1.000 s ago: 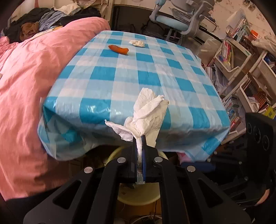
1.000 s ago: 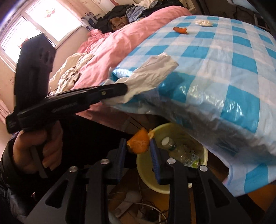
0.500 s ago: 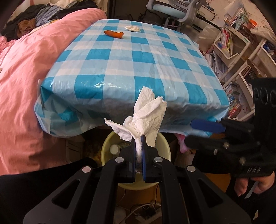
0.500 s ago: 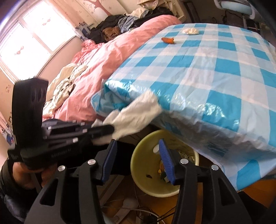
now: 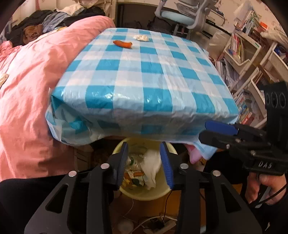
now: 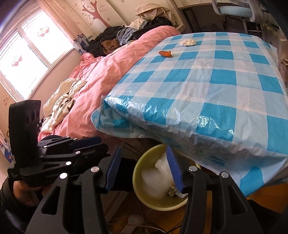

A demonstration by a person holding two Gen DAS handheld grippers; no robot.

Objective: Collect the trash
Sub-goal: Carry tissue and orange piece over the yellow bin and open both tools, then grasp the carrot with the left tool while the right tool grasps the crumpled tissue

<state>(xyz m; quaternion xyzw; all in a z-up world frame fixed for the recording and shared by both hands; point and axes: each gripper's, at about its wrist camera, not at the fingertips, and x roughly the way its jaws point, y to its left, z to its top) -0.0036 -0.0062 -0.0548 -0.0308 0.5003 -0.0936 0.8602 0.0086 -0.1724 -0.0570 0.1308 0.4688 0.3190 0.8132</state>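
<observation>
A white crumpled tissue (image 5: 152, 165) lies inside the pale yellow bin (image 5: 144, 194), on top of a plastic bottle (image 5: 130, 160) and orange scraps (image 5: 137, 174). In the right wrist view the tissue is a blurred white mass (image 6: 154, 181) in the same bin (image 6: 142, 190), which stands on the floor beneath the near edge of the desk (image 5: 144, 86).

The left tongs (image 5: 144, 162) are spread wide above the bin, holding nothing, their blue pads on either side of the tissue. The right tongs (image 6: 144, 168) are parted as well and empty, over the bin's rim. Each pair shows in the other's view: the right tongs (image 5: 218, 133) sit just beside the desk's near right corner, the left tongs (image 6: 88, 144) to the left of the bin.

On the far part of the desk's blue-and-white checked cloth (image 6: 207, 75) lie an orange peel (image 5: 122, 43) and, near it, a second white tissue wad (image 5: 141, 37). A pink duvet (image 5: 32, 75) on the bed touches the desk's left side. A light blue office chair (image 5: 180, 16) stands behind the desk, and shelves of books (image 5: 239, 48) stand to its right.
</observation>
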